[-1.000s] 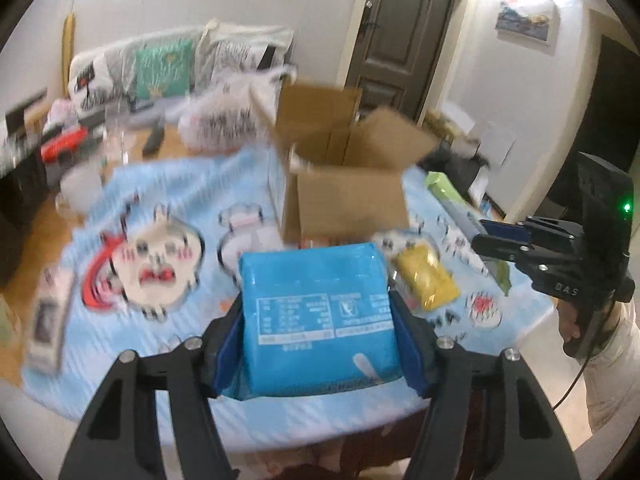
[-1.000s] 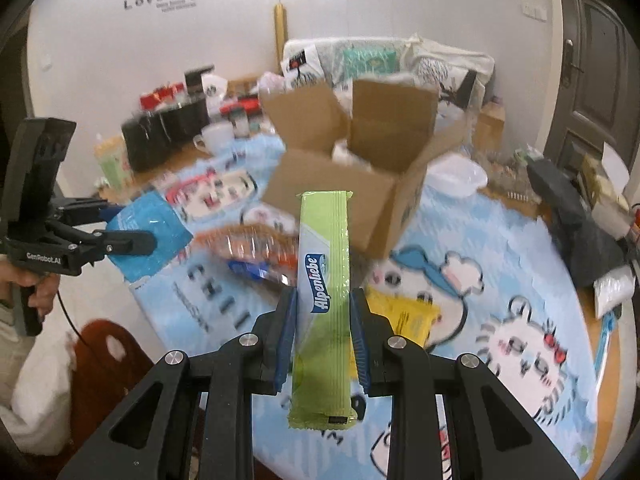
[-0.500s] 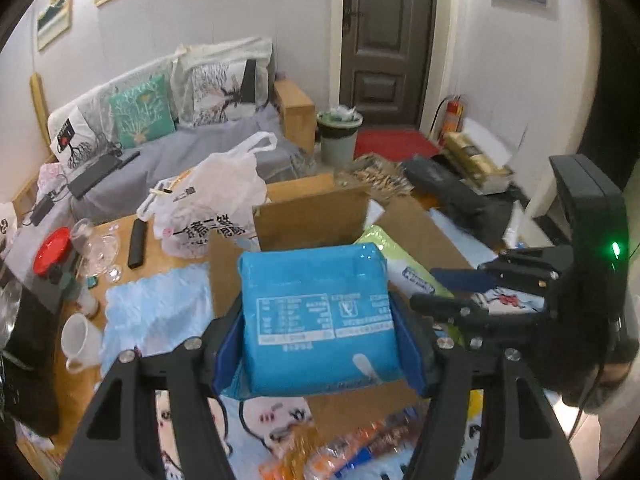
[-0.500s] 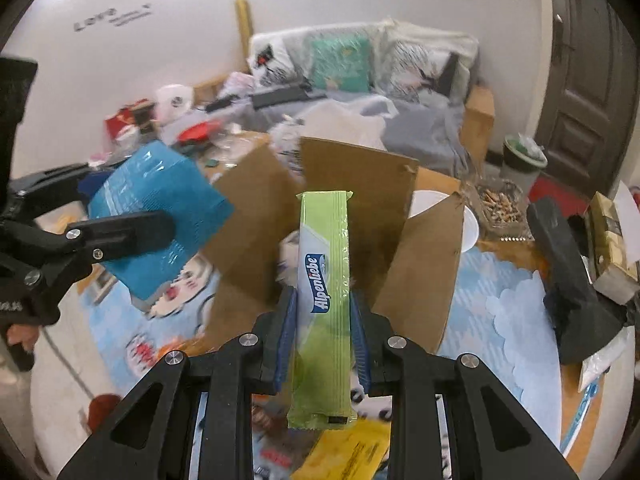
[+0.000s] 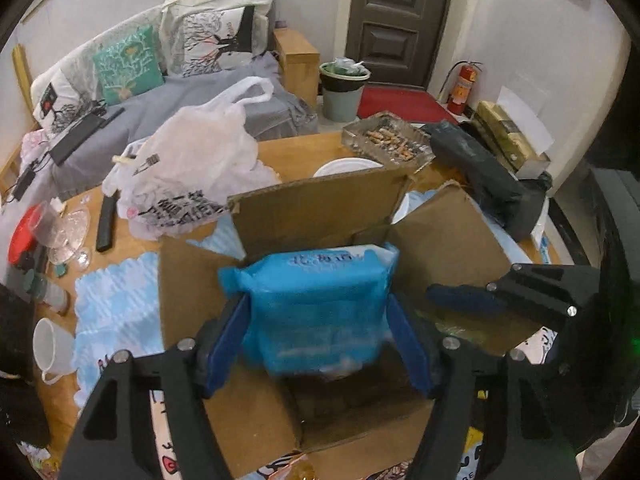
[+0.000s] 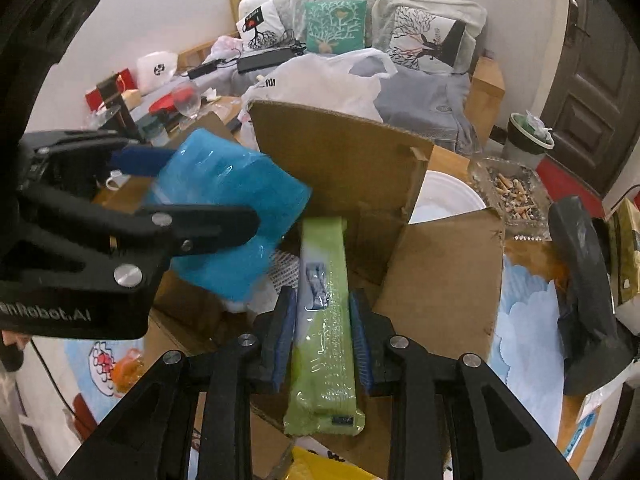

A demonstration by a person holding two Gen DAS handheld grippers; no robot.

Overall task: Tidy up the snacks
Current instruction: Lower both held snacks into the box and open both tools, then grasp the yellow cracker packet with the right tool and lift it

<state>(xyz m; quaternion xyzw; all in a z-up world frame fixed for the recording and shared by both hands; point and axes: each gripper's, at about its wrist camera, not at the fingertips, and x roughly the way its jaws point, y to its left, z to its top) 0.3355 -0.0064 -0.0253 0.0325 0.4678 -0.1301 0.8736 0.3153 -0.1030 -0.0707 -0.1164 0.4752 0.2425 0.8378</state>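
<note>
An open cardboard box (image 5: 320, 208) stands on the table with its flaps up; it also shows in the right wrist view (image 6: 344, 160). My left gripper (image 5: 316, 340) is shut on a blue snack pack (image 5: 316, 312) and holds it over the box opening. In the right wrist view the same blue pack (image 6: 228, 216) hangs at the left in the left gripper (image 6: 180, 196). My right gripper (image 6: 324, 336) is shut on a long green snack pack (image 6: 324, 320), its far end pointing into the box. The right gripper's fingers (image 5: 464, 294) show at the right of the left wrist view.
A white plastic bag (image 5: 192, 168), a glass ashtray (image 5: 388, 142) and a black bag (image 5: 480, 172) lie behind the box. A white bowl (image 6: 444, 200), wine glasses (image 5: 68, 228), a white cup (image 5: 52, 344) and a yellow pack (image 6: 332, 466) are on the table.
Both grippers have moved forward from the table's near edge to above the open box, each still holding its pack. The packs now tip down toward the box opening.
</note>
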